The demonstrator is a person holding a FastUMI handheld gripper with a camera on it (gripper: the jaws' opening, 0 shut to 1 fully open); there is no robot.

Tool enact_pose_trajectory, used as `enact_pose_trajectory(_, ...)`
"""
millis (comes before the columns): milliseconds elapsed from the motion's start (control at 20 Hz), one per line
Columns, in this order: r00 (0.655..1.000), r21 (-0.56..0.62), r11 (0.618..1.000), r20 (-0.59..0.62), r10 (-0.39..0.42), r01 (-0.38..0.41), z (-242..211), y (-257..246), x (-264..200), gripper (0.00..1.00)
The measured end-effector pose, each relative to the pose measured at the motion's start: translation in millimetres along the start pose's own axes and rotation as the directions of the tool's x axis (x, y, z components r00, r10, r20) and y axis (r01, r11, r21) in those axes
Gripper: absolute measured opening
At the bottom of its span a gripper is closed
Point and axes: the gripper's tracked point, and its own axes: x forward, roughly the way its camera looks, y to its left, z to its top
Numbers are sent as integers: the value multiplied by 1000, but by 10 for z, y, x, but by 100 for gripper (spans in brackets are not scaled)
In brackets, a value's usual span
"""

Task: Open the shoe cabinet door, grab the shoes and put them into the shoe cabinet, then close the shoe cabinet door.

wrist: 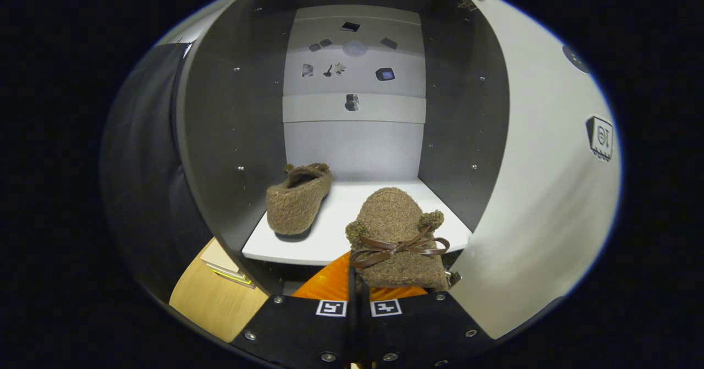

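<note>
I am holding my gripper (358,289) with its two orange fingers (324,286) drawn close together, and they are clamping the heel end of a fuzzy brown slipper (397,231), one finger pressing on each side of it. The slipper is pointing away from me, toe forward, with its brown ribbon bow (396,248) lying just ahead of my fingertips and a pompom on either side. Its toe is hanging over the front edge of the white shelf (352,215) inside the shoe cabinet (231,138). To the left on that shelf the second slipper (298,199) is sitting, well apart from the one I am gripping, with its toe towards me and its opening tilted up. Dark side walls are closing in the compartment, and the pale back panel (355,138) is carrying several small stickers. The cabinet door (550,182) is standing open on the right. A wooden surface (214,297) is showing below on the left.
</note>
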Motion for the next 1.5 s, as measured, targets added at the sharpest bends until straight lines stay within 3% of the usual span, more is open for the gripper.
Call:
enact_pose_trajectory(700, 990, -64, 988, -12, 143, -143, 530, -32, 1433, 2)
enact_pose_trajectory(1200, 981, -40, 980, -25, 194, -194, 607, 59, 1940, 4)
enact_pose_trajectory(1350, 976, 7, 977, -38, 213, -213, 597, 84, 1904, 13)
enact_pose_trajectory(1500, 976, 4, 976, -30, 217, -217, 663, 97, 1799, 32)
